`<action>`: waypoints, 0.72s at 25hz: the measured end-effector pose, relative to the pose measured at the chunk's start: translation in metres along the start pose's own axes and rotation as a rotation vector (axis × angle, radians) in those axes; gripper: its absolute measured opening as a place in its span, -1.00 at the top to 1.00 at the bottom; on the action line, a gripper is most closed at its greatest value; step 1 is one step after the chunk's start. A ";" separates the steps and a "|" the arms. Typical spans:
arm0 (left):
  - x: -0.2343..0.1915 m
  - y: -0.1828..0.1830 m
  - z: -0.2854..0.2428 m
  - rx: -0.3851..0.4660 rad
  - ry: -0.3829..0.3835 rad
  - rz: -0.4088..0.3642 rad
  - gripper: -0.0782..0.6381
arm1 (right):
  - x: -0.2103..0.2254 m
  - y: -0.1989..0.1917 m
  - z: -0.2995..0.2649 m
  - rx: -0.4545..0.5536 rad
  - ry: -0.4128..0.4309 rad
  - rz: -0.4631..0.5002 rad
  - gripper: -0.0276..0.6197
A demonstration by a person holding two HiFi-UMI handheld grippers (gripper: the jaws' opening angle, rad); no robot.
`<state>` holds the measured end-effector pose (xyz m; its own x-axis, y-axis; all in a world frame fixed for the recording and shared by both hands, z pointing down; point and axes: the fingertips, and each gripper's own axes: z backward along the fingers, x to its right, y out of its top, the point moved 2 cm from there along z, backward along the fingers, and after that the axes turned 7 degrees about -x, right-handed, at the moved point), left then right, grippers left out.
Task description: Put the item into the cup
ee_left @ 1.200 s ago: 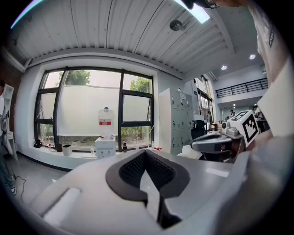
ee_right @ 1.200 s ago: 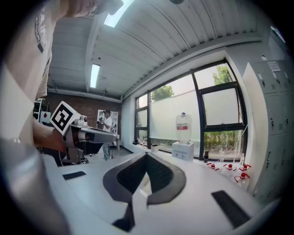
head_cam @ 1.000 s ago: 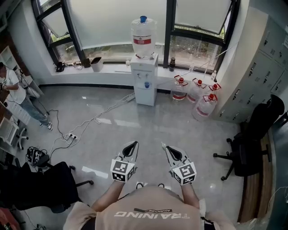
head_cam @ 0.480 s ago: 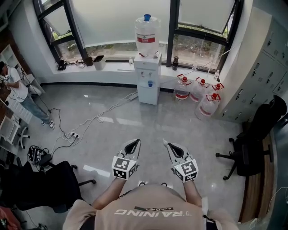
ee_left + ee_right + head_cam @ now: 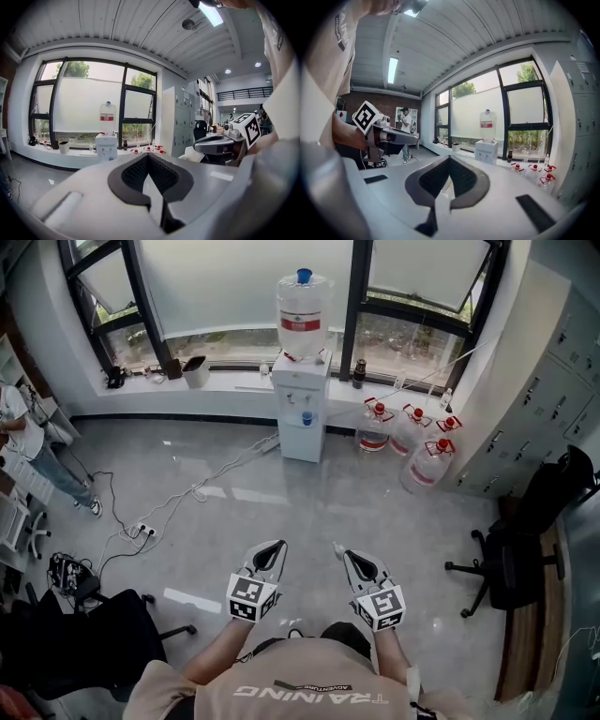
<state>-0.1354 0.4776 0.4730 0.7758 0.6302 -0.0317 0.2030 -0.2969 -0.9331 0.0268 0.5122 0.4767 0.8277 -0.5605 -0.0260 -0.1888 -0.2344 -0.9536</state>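
No cup and no item shows in any view. In the head view my left gripper (image 5: 277,546) and right gripper (image 5: 338,548) are held side by side in front of the person's chest, above the grey floor, pointing toward the window. Both are shut with nothing between their jaws. In the left gripper view the left gripper (image 5: 147,156) has its jaws meeting at the tip, and the right gripper (image 5: 216,140) shows off to the right. The right gripper view shows the right gripper (image 5: 450,158) equally shut, with the left gripper (image 5: 396,136) at its left.
A water dispenser (image 5: 303,390) stands by the window, with several spare water jugs (image 5: 412,442) to its right. Cables and a power strip (image 5: 145,523) lie on the floor at left. Black chairs stand at right (image 5: 525,540) and lower left (image 5: 84,634). A person (image 5: 23,442) stands far left.
The head view has shifted a little, so both grippers sit slightly lower and more to the left in the frame. Both stay shut and side by side.
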 end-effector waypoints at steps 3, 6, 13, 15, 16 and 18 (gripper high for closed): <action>-0.017 0.001 -0.010 -0.008 0.000 0.003 0.76 | 0.007 0.002 -0.015 -0.008 -0.016 -0.008 0.88; -0.028 0.001 -0.028 -0.021 0.007 0.028 0.76 | 0.023 -0.001 -0.030 -0.030 -0.014 -0.014 0.88; -0.042 0.024 -0.075 0.005 0.051 0.041 0.76 | 0.078 0.014 -0.072 -0.017 0.020 0.027 0.88; -0.043 0.029 -0.090 0.010 0.068 0.046 0.76 | 0.095 0.021 -0.081 -0.008 0.036 0.052 0.88; -0.044 0.031 -0.097 0.009 0.077 0.047 0.76 | 0.103 0.024 -0.087 -0.002 0.048 0.061 0.88; -0.047 0.037 -0.114 0.005 0.094 0.052 0.76 | 0.121 0.028 -0.098 0.004 0.067 0.069 0.88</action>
<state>-0.0965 0.3550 0.4811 0.8378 0.5440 -0.0467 0.1582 -0.3237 -0.9328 0.0696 0.3598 0.4767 0.7754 -0.6274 -0.0713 -0.2419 -0.1908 -0.9513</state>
